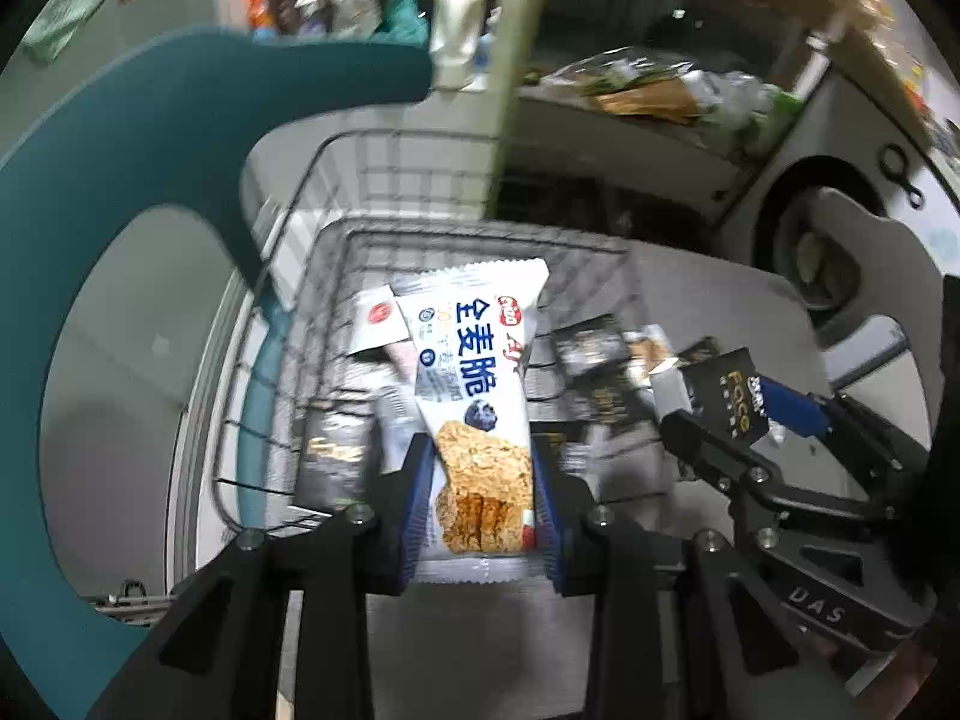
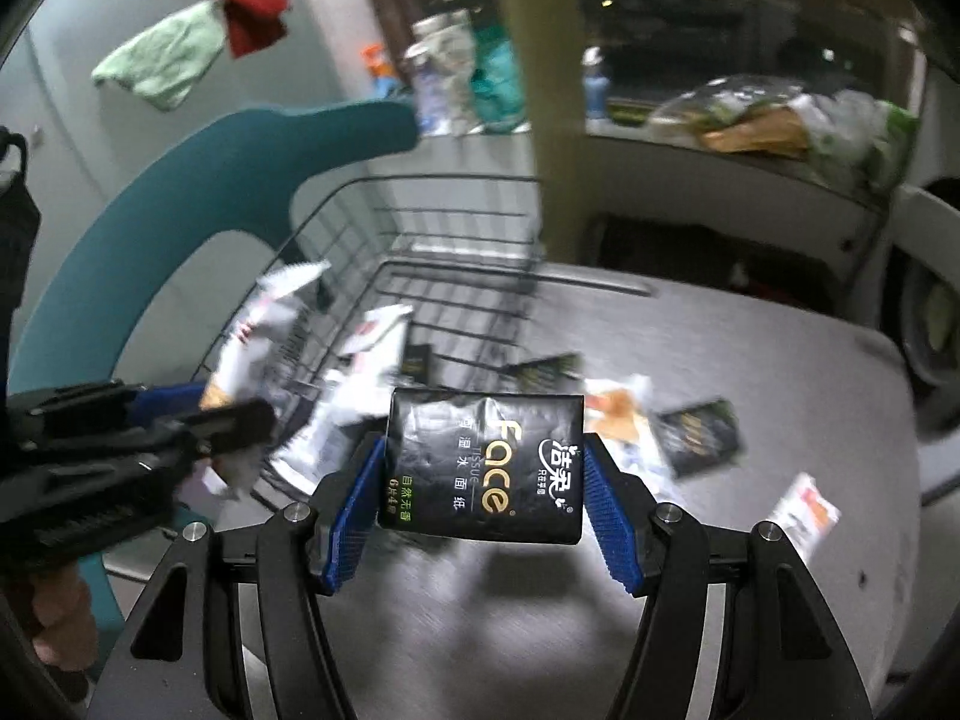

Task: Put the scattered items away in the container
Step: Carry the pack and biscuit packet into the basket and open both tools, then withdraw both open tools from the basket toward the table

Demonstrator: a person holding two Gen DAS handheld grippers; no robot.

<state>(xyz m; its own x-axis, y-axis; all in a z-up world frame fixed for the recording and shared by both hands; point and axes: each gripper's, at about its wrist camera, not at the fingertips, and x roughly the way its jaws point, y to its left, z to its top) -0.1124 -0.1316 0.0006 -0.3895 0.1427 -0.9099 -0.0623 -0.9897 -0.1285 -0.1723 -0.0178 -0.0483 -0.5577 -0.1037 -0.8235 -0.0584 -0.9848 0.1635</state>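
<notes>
My left gripper [image 1: 483, 468] is shut on a white cereal-bar packet [image 1: 474, 384] and holds it over the near rim of the black wire basket [image 1: 420, 240]. Several packets lie inside the basket. My right gripper [image 2: 486, 468] is shut on a black Face tissue pack [image 2: 486, 468], above the grey table just right of the basket [image 2: 444, 228]. In the left wrist view the right gripper [image 1: 708, 396] with the tissue pack [image 1: 729, 393] shows at the right. In the right wrist view the left gripper [image 2: 240, 408] shows at the left with its packet [image 2: 252, 324].
Black tissue packs [image 2: 699, 435] [image 2: 543, 369], an orange-and-white snack packet [image 2: 618, 414] and a white sachet [image 2: 804, 513] lie on the grey table [image 2: 750, 348] right of the basket. A teal chair back [image 1: 150, 168] curves behind the basket at left. A yellow-green post [image 2: 552, 90] stands behind.
</notes>
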